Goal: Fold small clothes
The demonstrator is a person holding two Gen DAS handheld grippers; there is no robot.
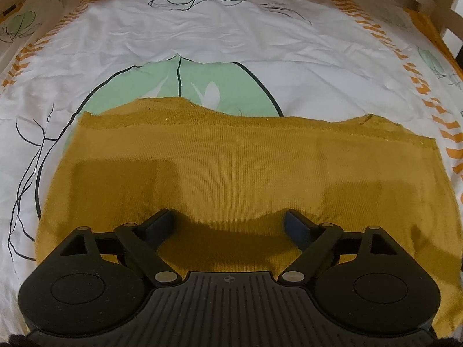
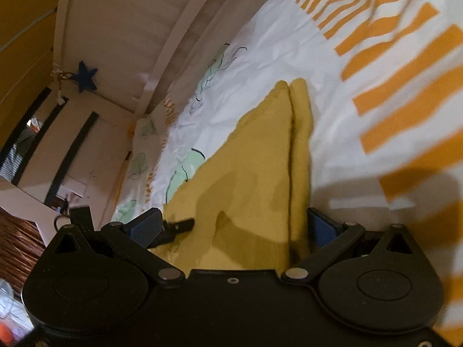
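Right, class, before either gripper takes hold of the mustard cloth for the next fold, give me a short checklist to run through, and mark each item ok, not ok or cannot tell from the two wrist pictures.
1. Left gripper open, nothing between its fingers: ok.
2. Right gripper open, pads not pressing the cloth: ok.
3. Mustard cloth lying flat on the bedsheet: ok in the left wrist view.
4. Far edge of the cloth straight: not ok, it runs wavy.
5. Fold crease along the cloth lined up with the edge: cannot tell, the right wrist view is blurred.
6. Left fingers actually touching the cloth: cannot tell.
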